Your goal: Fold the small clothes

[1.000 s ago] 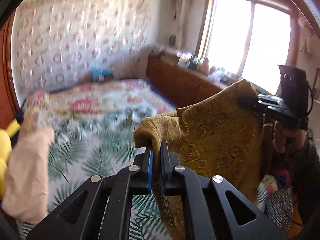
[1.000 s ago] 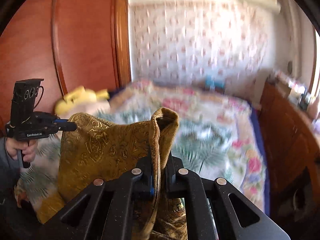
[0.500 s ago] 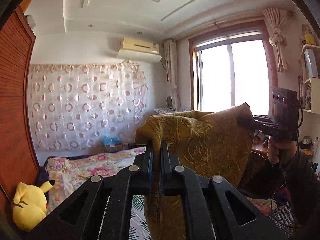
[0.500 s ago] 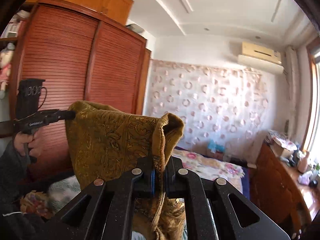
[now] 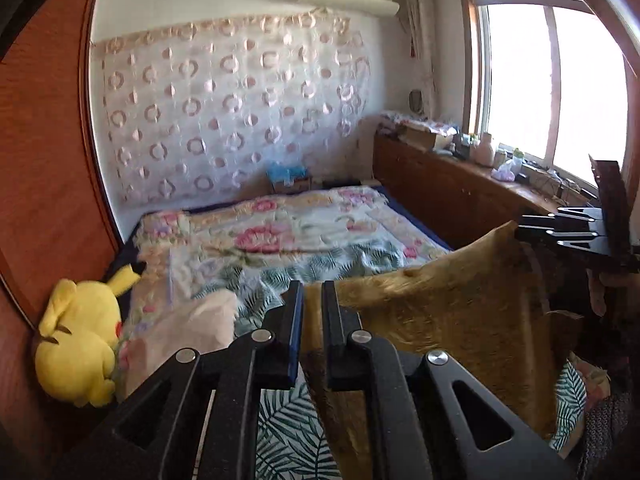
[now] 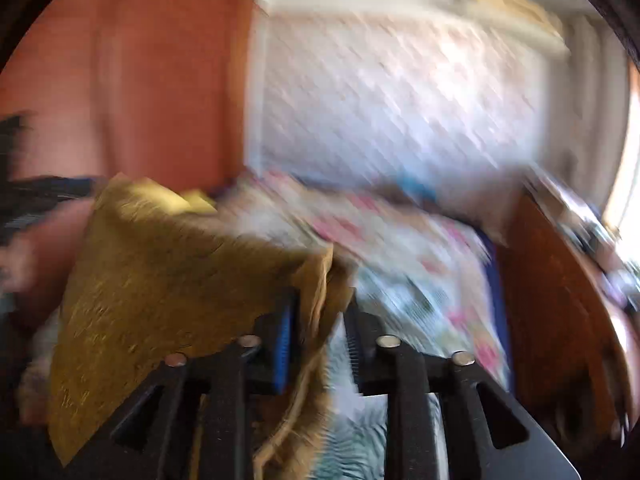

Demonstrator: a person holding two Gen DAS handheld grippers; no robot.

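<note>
Two grippers level over bed: left gripper jaws clamp mustard cloth; right gripper jaws parted.

Both grippers have swung back down from the ceiling toward the bed. The right gripper has spread its fingers, with the mustard cloth loose between them, while the cloth's top edge now sags between the two grippers.
</note>
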